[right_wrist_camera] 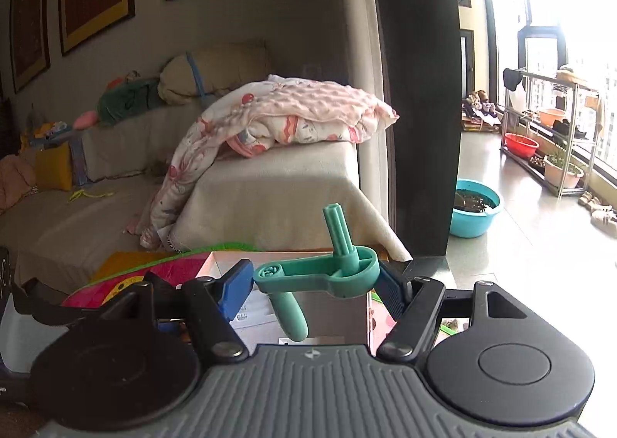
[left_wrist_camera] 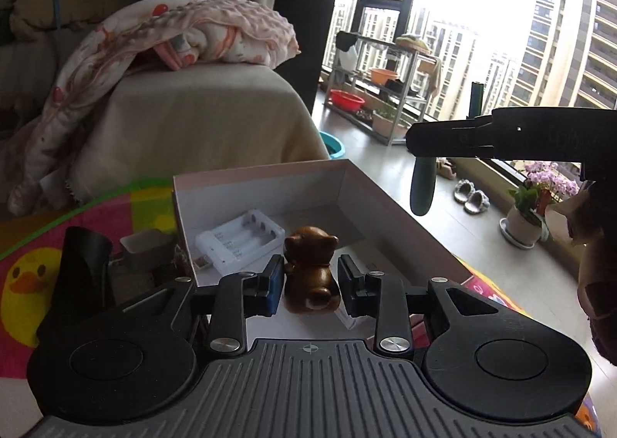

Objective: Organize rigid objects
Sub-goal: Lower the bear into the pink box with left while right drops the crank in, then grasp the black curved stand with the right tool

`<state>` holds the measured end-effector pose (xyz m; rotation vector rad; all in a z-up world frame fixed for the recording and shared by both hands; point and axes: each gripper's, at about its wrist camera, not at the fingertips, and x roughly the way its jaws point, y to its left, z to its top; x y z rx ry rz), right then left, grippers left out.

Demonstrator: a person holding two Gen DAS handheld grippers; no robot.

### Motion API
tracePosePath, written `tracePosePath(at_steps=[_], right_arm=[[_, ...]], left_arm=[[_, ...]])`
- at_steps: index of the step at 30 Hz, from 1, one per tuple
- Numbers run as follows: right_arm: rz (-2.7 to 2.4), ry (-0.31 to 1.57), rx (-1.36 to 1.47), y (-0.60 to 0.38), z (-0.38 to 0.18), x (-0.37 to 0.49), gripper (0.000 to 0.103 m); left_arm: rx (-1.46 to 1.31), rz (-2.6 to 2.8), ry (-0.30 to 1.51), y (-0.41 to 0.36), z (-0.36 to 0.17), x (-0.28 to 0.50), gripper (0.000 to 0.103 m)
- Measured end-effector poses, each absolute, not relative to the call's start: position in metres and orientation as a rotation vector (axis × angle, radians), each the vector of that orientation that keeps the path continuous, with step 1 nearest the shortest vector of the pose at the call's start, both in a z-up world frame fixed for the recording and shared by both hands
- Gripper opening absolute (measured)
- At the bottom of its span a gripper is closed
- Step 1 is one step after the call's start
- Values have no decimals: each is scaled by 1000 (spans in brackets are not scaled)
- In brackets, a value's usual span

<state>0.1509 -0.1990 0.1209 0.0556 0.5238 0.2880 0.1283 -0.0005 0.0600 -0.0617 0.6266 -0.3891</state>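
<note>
Left gripper (left_wrist_camera: 310, 280) fingers pinch a brown bear (left_wrist_camera: 311, 272) above the box (left_wrist_camera: 405, 229); right gripper (right_wrist_camera: 314, 282) fingers clamp a green crank (right_wrist_camera: 320, 272).

Home living room — sofa (right_wrist_camera: 270, 183), blanket (right_wrist_camera: 293, 118)

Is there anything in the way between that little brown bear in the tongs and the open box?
Nothing visible. The brown bear sits between the left tongs at the open box, whose floor beyond holds only a white battery case off to the left.
</note>
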Motion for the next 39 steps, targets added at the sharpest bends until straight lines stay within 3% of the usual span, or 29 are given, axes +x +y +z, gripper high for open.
tracePosePath(at_steps=[10,20,39], right_arm=[[358,638,18,-157,92,206,69],[315,613,-14,-158,94,183,73],[531,848,-128,6,87,207,73]], left_arm=[[-147,-328,484,62,79,87,34],[-340,-39,525,160,39,82,34],[-440,10,455,192,12,67,34]])
